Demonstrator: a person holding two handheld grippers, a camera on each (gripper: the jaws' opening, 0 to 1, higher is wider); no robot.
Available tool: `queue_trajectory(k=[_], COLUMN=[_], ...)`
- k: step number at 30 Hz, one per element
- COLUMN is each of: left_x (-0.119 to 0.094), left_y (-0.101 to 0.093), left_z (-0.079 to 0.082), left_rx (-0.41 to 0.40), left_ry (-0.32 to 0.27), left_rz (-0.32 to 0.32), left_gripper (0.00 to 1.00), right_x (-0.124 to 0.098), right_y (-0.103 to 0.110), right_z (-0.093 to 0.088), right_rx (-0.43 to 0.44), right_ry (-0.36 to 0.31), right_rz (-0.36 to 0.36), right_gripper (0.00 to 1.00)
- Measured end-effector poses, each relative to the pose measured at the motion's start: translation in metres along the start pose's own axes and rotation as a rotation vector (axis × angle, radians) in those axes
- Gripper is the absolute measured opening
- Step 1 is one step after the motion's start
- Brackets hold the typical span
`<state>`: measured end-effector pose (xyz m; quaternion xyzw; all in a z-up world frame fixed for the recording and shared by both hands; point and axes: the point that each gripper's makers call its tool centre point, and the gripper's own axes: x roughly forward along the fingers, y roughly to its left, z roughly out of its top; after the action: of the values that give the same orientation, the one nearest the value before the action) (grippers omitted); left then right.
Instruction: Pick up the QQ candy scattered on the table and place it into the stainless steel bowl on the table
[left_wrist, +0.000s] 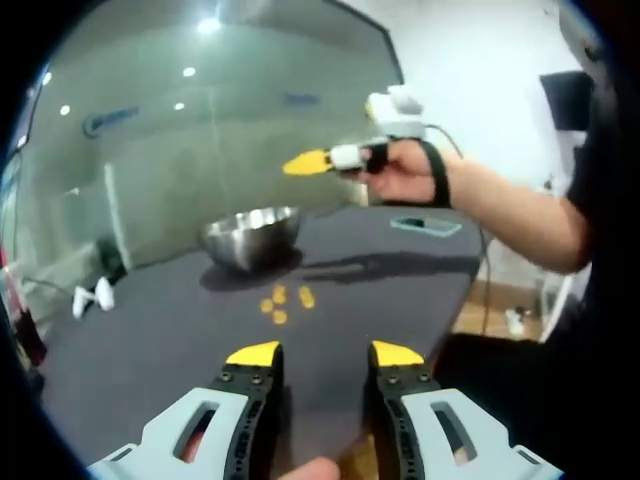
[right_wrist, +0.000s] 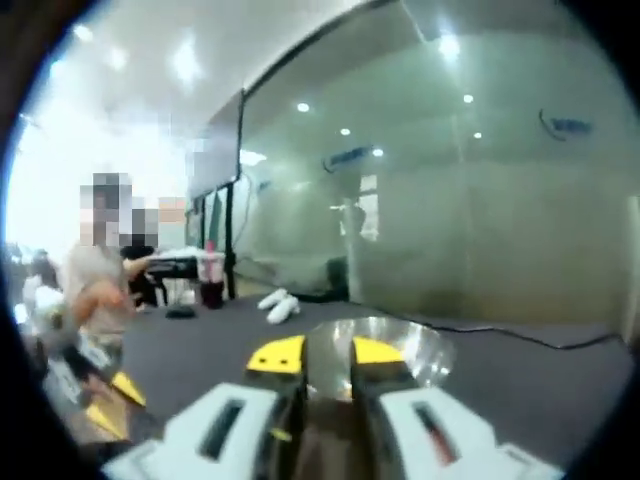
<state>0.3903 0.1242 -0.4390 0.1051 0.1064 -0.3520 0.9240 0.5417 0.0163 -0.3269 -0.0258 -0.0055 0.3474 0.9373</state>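
Left gripper (left_wrist: 325, 352), jaws released, faces four candies (left_wrist: 284, 302); bowl (left_wrist: 251, 237) at 11 o'clock. Right gripper (right_wrist: 327, 354) (jaws parted, nothing held) hovers over the bowl, white objects (right_wrist: 278, 305) beyond

Left gripper view sits low at the table (left_wrist: 150, 340) edge, looking across it toward the steel bowl (left_wrist: 250, 237) farther off. Right gripper view hangs just above the bowl (right_wrist: 400, 345), facing the glass wall (right_wrist: 480, 200). Both share bowl and table.
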Motion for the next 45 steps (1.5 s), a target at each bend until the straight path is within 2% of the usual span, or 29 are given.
queue_trajectory(k=[2, 3, 6, 10, 18, 26, 34, 41, 45], left_x=[0.001, 0.001, 0.000, 0.001, 0.001, -0.001, -0.004, -0.007, -0.008], left_y=[0.001, 0.001, 0.001, 0.004, 0.005, 0.008, 0.007, 0.008, 0.010], left_z=[0.000, 0.000, 0.002, -0.001, 0.002, -0.001, 0.002, 0.000, -0.001], left_rx=[0.011, 0.013, 0.010, 0.000, 0.001, -0.002, 0.003, 0.002, -0.013], left_ry=[0.003, 0.003, -0.005, -0.005, -0.008, 0.001, -0.009, -0.005, -0.009], left_rz=[0.004, 0.004, 0.006, 0.017, 0.024, 0.037, 0.041, 0.044, 0.046], left_gripper=[0.36, 0.36, 0.36, 0.36, 0.36, 0.36, 0.36, 0.36, 0.36], right_x=[-0.006, -0.001, -0.009, -0.018, -0.031, -0.035, -0.033, -0.024, -0.014], right_y=[0.008, 0.004, 0.007, 0.015, 0.032, 0.039, 0.047, 0.069, 0.080], right_z=[-0.003, -0.005, -0.013, -0.042, -0.085, -0.109, -0.119, -0.133, -0.140], right_rx=[-0.028, -0.034, -0.087, -0.104, -0.115, -0.137, -0.132, -0.122, -0.128], right_ry=[0.005, 0.012, 0.010, 0.085, 0.185, 0.241, 0.272, 0.305, 0.340], right_rz=[0.020, 0.025, 0.017, 0.047, 0.122, 0.177, 0.206, 0.278, 0.286], right_gripper=[0.18, 0.18, 0.18, 0.18, 0.17, 0.17, 0.16, 0.16, 0.16])
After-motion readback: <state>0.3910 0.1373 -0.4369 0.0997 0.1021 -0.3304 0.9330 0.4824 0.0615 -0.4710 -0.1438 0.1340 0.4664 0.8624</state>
